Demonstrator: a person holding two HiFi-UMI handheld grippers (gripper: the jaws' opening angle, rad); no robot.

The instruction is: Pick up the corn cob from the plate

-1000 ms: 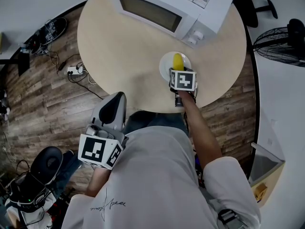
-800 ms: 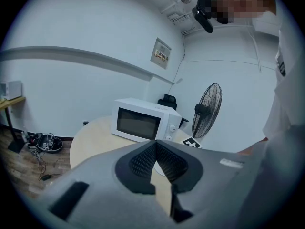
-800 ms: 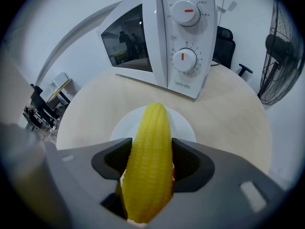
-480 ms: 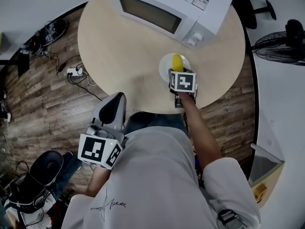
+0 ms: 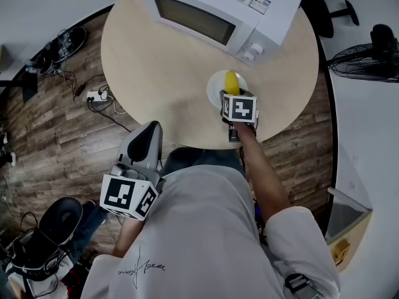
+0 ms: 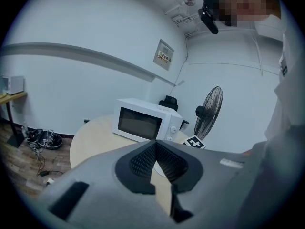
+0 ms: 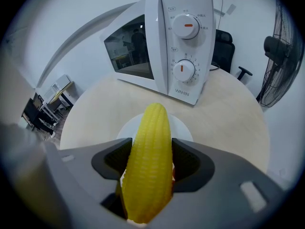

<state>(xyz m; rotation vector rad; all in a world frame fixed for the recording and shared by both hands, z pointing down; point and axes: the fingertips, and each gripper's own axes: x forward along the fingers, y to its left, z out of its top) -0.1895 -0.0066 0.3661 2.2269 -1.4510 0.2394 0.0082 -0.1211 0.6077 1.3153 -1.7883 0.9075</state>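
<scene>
Clamping corn cob (image 7: 147,168) in right gripper (image 7: 151,162)

A round pale wooden table (image 5: 156,61) carrying a white microwave oven (image 5: 218,5) stood on dark plank flooring (image 5: 56,129); 1 black pedestal fan (image 5: 365,58) stood near plain white walls (image 6: 71,89).

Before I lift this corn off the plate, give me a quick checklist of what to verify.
1. Corn cob between the right gripper's jaws: ok, pads sit against both its sides.
2. Cob lined up with the jaws: ok, its tip points forward past them.
3. Cob clear of the plate: cannot tell, its lower end is hidden.
4. Room around the plate: ok, the microwave stands behind it, apart.
5. Left gripper out of the way: ok, shut, empty, held back off the table.
</scene>
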